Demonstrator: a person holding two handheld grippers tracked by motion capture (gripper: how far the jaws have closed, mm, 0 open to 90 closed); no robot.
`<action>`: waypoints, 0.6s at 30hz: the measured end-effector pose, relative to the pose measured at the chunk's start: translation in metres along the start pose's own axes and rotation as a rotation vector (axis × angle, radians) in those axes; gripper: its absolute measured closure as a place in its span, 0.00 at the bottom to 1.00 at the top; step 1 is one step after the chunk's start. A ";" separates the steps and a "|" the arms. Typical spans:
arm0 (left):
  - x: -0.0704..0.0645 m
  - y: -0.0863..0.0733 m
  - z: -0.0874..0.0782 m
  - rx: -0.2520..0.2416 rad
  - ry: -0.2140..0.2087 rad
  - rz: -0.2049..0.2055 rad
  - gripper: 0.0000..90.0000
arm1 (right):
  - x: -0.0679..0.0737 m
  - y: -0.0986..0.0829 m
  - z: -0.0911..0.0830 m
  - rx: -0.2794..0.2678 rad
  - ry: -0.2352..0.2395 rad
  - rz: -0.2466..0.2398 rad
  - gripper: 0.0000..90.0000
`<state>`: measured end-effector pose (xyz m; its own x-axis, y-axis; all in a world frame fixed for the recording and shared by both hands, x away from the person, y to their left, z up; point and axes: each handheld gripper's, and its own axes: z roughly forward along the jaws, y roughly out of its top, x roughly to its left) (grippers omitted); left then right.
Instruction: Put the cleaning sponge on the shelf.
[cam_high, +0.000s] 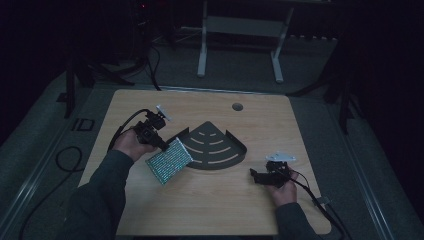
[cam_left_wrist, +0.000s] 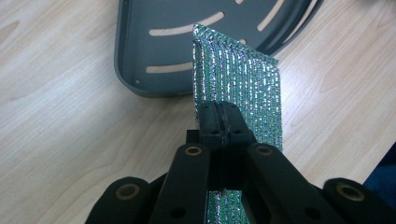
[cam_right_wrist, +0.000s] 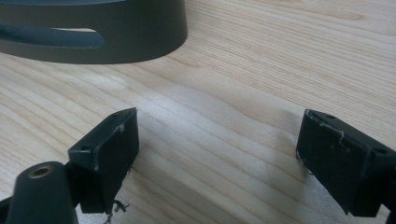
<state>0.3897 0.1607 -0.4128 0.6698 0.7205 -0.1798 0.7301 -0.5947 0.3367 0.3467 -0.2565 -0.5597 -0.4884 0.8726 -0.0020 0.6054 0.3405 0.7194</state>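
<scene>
A green and silver woven scouring pad (cam_high: 169, 160) hangs tilted above the wooden table, just left of a dark grey quarter-round corner tray (cam_high: 216, 146). My left gripper (cam_high: 164, 146) is shut on the pad's upper edge. In the left gripper view the pad (cam_left_wrist: 243, 88) rises between the closed fingertips (cam_left_wrist: 219, 119), its far end over the tray's rim (cam_left_wrist: 122, 70). My right gripper (cam_high: 254, 175) rests low at the table's right, open, with bare wood between its pads (cam_right_wrist: 109, 149). The tray's wall (cam_right_wrist: 116, 32) stands beyond them.
A round cable hole (cam_high: 237, 106) is in the table (cam_high: 210, 205) near the far edge. Cables trail off the table's left and right sides. A white frame stand (cam_high: 240, 30) is on the floor behind.
</scene>
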 end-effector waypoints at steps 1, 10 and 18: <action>0.000 0.002 0.000 0.000 0.003 0.000 1.00 | 0.000 0.000 0.000 0.000 0.001 -0.001 0.14; 0.004 0.015 0.000 -0.004 0.024 0.010 1.00 | 0.000 0.000 0.000 -0.001 0.002 -0.005 0.14; 0.009 0.023 0.001 -0.003 0.040 0.003 1.00 | -0.001 0.000 0.000 -0.001 0.005 -0.009 0.14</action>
<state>0.4125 0.1528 -0.4079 0.6663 0.7321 -0.1419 0.7274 -0.5963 0.3396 0.3473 -0.2572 -0.5598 -0.4968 0.8678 -0.0053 0.6004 0.3481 0.7200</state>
